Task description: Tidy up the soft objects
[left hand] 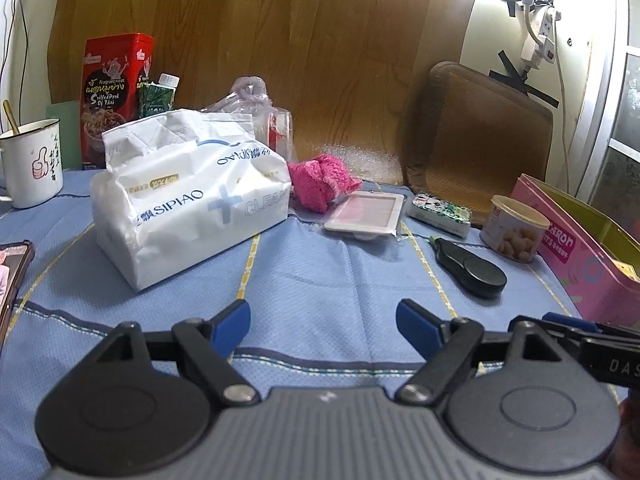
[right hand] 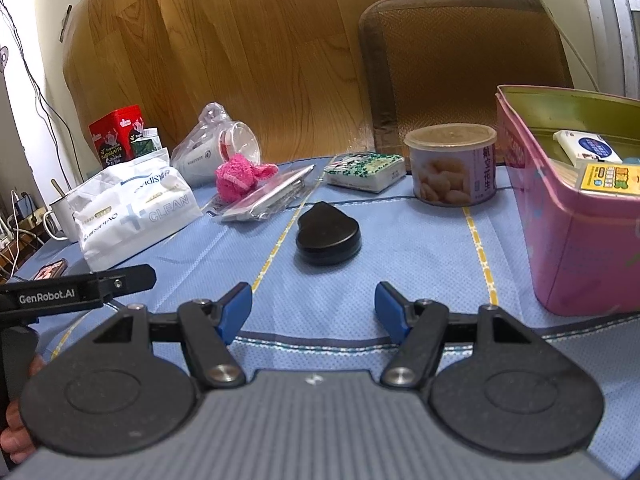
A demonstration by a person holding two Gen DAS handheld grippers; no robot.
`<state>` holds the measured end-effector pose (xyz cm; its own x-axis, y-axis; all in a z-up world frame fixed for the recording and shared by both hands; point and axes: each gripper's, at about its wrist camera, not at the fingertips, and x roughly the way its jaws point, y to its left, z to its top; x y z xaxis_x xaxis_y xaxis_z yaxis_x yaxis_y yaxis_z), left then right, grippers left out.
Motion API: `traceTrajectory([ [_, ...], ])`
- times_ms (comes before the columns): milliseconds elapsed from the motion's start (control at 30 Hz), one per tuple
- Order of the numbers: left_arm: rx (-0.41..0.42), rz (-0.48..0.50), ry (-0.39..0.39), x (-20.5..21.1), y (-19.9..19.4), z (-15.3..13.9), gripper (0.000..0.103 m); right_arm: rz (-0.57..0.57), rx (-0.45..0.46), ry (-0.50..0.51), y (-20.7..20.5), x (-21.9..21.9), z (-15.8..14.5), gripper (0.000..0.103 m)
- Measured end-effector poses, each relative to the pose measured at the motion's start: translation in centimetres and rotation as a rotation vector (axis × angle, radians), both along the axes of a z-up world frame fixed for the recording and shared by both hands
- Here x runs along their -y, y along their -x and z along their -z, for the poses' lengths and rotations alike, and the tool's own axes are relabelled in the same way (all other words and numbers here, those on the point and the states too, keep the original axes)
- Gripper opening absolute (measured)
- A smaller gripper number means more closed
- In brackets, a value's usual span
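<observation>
A white soft tissue pack [left hand: 188, 204] [right hand: 136, 210] lies on the blue cloth [left hand: 320, 264], left of centre. Behind it rests a pink knitted piece [left hand: 320, 178] [right hand: 240, 176]. My left gripper [left hand: 323, 328] hovers open near the table's front edge, nothing between its blue pads, a hand's breadth short of the tissue pack. My right gripper [right hand: 314, 316] is open too and empty, facing a black heart-shaped case [right hand: 328, 236] [left hand: 474, 270]. A pink tin box [right hand: 576, 220] [left hand: 580, 264] stands open at the right with small tissue packets [right hand: 588, 148] inside.
A flat wrapped pink-white card [left hand: 366, 214], a green patterned packet [left hand: 440, 208] [right hand: 364, 170] and a round can [left hand: 514, 228] [right hand: 452, 166] lie mid-table. A white mug [left hand: 30, 160], red snack box [left hand: 116, 92], bagged cup [right hand: 218, 152] and phone [left hand: 12, 276] sit left. A brown cushion [left hand: 476, 140] leans behind.
</observation>
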<state>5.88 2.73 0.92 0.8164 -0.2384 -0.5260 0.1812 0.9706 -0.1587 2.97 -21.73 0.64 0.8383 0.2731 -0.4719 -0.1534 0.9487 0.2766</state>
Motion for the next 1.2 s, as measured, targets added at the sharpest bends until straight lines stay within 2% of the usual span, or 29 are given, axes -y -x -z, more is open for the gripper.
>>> traceTrajectory([
  [467, -0.001, -0.004, -0.003, 0.0, 0.0, 0.0, 0.083, -0.001, 0.001, -0.001, 0.0, 0.0, 0.0, 0.07],
  [667, -0.009, -0.006, 0.019, -0.4, -0.2, 0.0, 0.083, -0.006, 0.001, 0.002, -0.3, 0.0, -0.1, 0.07],
  [867, -0.009, -0.011, 0.034, -0.7, -0.2, 0.0, 0.083, -0.028, 0.067, 0.124, -2.3, -0.7, -1.1, 0.07],
  [1000, -0.004, -0.01, 0.032, -0.6, -0.2, 0.0, 0.083, -0.055, 0.055, 0.183, -5.3, -1.4, -1.3, 0.07],
  [1100, -0.005, -0.012, 0.032, -0.6, -0.2, 0.0, 0.083, -0.073, -0.004, 0.214, -7.1, -1.7, -0.9, 0.069],
  [1167, -0.004, -0.01, 0.032, -0.6, -0.3, 0.0, 0.083, -0.084, -0.049, 0.198, -7.8, -1.4, -0.3, 0.053],
  [1200, -0.004, -0.009, 0.031, -0.6, -0.2, 0.0, 0.083, -0.079, -0.044, 0.19, -7.6, -1.2, -0.3, 0.052],
])
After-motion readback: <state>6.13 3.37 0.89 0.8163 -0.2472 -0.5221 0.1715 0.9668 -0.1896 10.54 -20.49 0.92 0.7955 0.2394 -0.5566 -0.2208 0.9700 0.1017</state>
